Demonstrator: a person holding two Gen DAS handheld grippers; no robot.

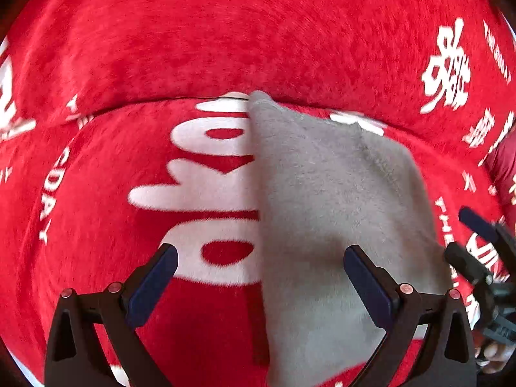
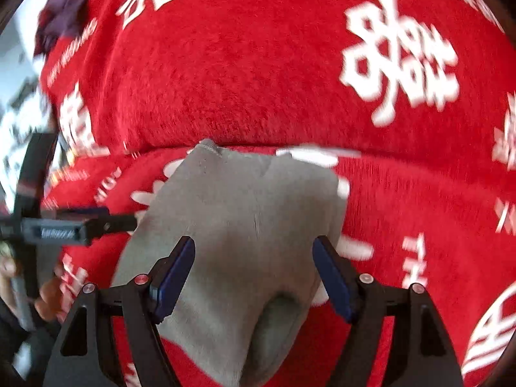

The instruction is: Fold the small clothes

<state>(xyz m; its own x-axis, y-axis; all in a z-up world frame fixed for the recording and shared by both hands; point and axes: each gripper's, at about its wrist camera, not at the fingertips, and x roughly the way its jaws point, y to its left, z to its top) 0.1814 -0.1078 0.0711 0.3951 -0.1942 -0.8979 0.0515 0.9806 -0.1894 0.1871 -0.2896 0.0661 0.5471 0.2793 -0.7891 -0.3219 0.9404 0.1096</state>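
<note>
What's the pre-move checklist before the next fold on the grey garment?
1. Left gripper open, nothing between its pads: ok.
2. Right gripper open, pads off the cloth: ok.
3. Grey garment lying on the red blanket, released: ok.
4. Fold flat and even: not ok, a pucker shows near the right gripper.
5. Far edge aligned: cannot tell, corner looks uneven.
6. Grippers apart from each other: ok.
</note>
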